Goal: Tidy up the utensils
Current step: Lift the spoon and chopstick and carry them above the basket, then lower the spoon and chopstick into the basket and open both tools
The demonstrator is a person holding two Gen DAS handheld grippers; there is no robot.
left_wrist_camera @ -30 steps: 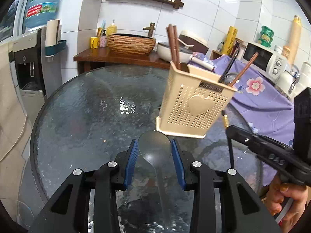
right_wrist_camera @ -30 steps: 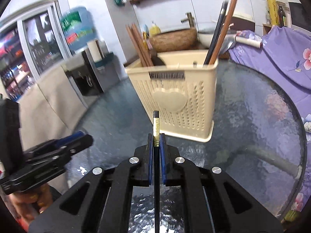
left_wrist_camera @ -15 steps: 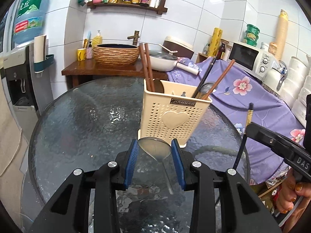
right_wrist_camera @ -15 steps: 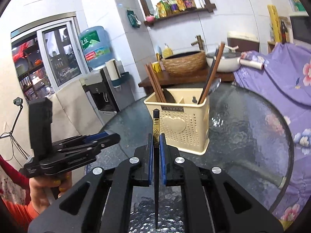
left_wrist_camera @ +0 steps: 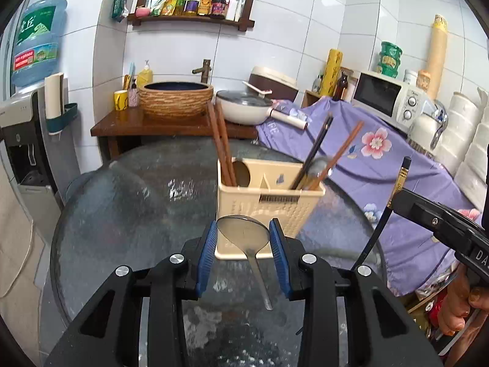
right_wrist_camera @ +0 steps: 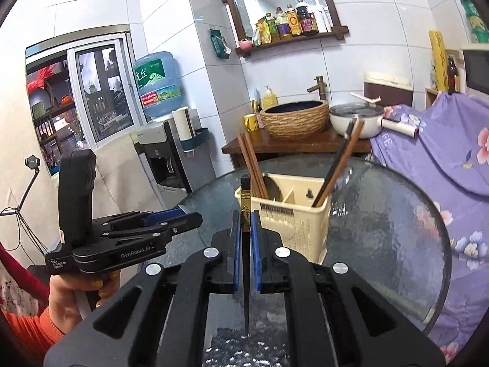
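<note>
While both grippers are held above the round glass counter [left_wrist_camera: 128, 202], a cream holder [left_wrist_camera: 262, 202] is seen standing on it just ahead of them. In the left compartment of the holder two brown chopsticks [left_wrist_camera: 221, 150] stand upright beside a dark spoon bowl; in the right compartment a black chopstick and a brown one [left_wrist_camera: 339, 153] lean to the right, with a metal spoon head between them. Behind the counter a wooden shelf with a woven basin [left_wrist_camera: 177, 99] and a white pan [left_wrist_camera: 244, 108] is seen, and to the right a purple flowered cloth [left_wrist_camera: 382, 159] covers furniture, with a microwave [left_wrist_camera: 388, 101] on top. A water dispenser [right_wrist_camera: 165, 150] stands at the left wall.

The left gripper [left_wrist_camera: 243, 237] is clenched on the bowl of a metal spoon [left_wrist_camera: 244, 235]: the blue fingers [left_wrist_camera: 207, 253] press on its two edges, and its handle hangs down and toward the camera, clear of the counter. The holder lies directly behind the spoon, not touching it.

The right gripper [right_wrist_camera: 245, 229] is closed tightly on a black chopstick [right_wrist_camera: 245, 202] with a gold band. The gold end stands up between the fingers, in front of the left corner of the holder, and the thin tip points down. A hand [right_wrist_camera: 79, 296] with an orange sleeve holds the left gripper's handle.
</note>
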